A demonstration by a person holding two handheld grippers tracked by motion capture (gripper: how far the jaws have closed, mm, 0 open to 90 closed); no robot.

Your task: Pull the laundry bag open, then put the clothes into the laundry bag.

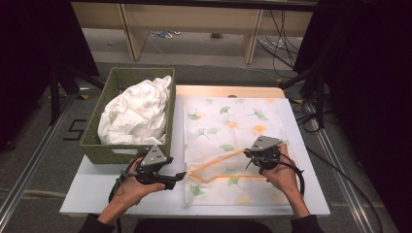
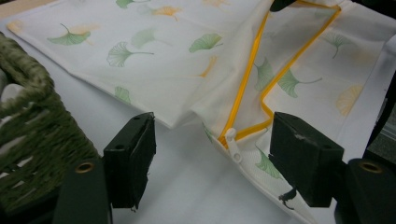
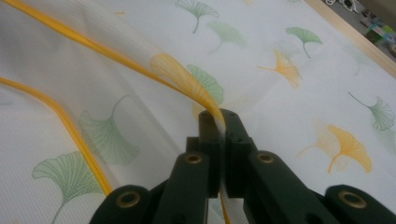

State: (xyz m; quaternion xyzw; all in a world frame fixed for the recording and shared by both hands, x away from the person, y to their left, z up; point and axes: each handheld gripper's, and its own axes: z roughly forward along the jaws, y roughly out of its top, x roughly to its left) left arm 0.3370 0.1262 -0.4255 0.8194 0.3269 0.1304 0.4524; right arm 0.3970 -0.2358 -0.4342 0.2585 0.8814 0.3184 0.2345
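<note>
White mesh bag (image 1: 233,131) bears green-orange ginkgo leaves, yellow zipper (image 1: 218,167); seemingly olive basket (image 1: 104,145).

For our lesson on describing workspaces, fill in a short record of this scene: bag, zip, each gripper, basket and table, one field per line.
bag: white mesh laundry bag printed with ginkgo leaves, lying flat on the table
zip: orange zip open, its white pull at the near corner
right gripper: right gripper shut on the zip's upper edge, lifting it
left gripper: left gripper open, jaws either side of the pull, not touching it
basket: green woven basket holding crumpled white cloth, left of the bag
table: white table
</note>
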